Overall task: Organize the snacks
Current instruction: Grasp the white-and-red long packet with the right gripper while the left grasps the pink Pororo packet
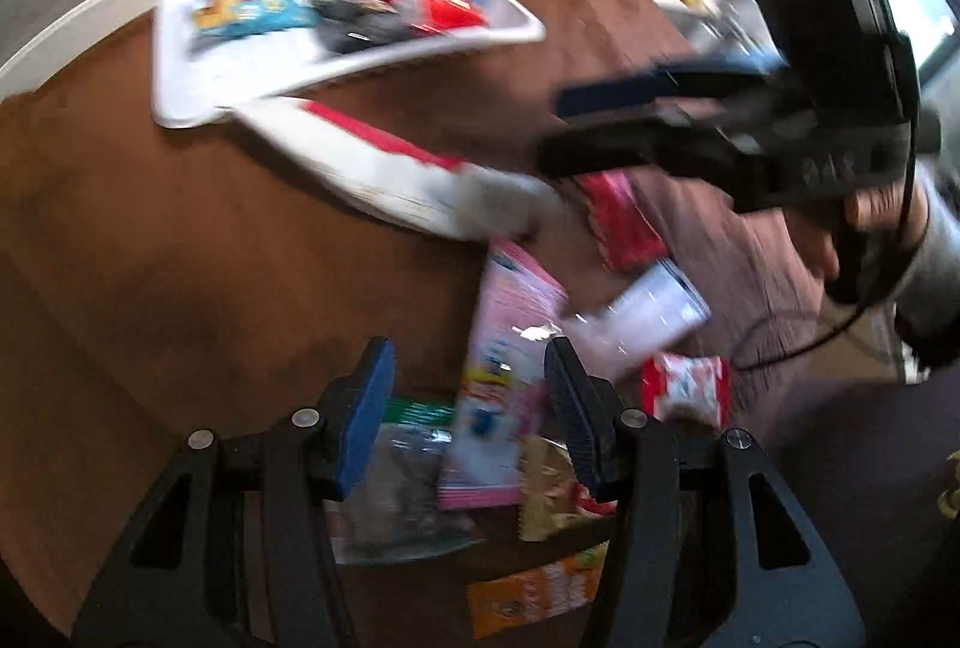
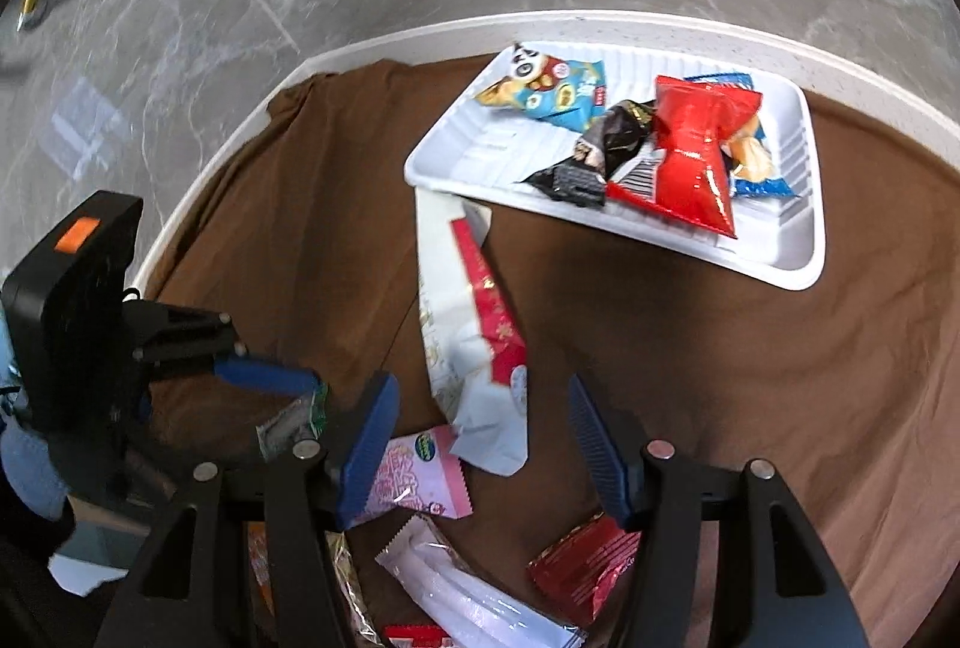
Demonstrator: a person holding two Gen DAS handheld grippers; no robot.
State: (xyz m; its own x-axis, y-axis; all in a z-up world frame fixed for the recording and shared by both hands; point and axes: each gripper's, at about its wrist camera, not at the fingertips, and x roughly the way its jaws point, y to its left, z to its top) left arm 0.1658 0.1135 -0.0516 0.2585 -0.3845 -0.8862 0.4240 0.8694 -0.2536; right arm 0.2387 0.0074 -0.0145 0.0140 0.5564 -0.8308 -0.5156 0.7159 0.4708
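Observation:
A white tray [image 2: 798,264] on the brown cloth holds a blue panda packet [image 2: 552,90], a black packet [image 2: 606,150] and a red packet [image 2: 696,150]. In the blurred left wrist view the tray [image 1: 180,108] lies at the far left. Loose snacks sit nearer: a long white-and-red packet [image 2: 468,312], a pink packet [image 2: 420,474], a clear white packet [image 2: 474,594] and a dark red packet [image 2: 588,570]. My right gripper [image 2: 483,444] hangs open above the long packet's near end, gripping nothing. My left gripper [image 1: 474,420] is open over the pink packet [image 1: 504,348] and a green-topped clear packet [image 1: 396,486].
The round table has a white rim [image 2: 240,156], with grey marble floor beyond. An orange packet [image 1: 540,594], a gold one [image 1: 546,492] and a small red-and-white one [image 1: 684,384] lie near the front. The person's hand [image 1: 870,210] holds the right gripper [image 1: 561,126].

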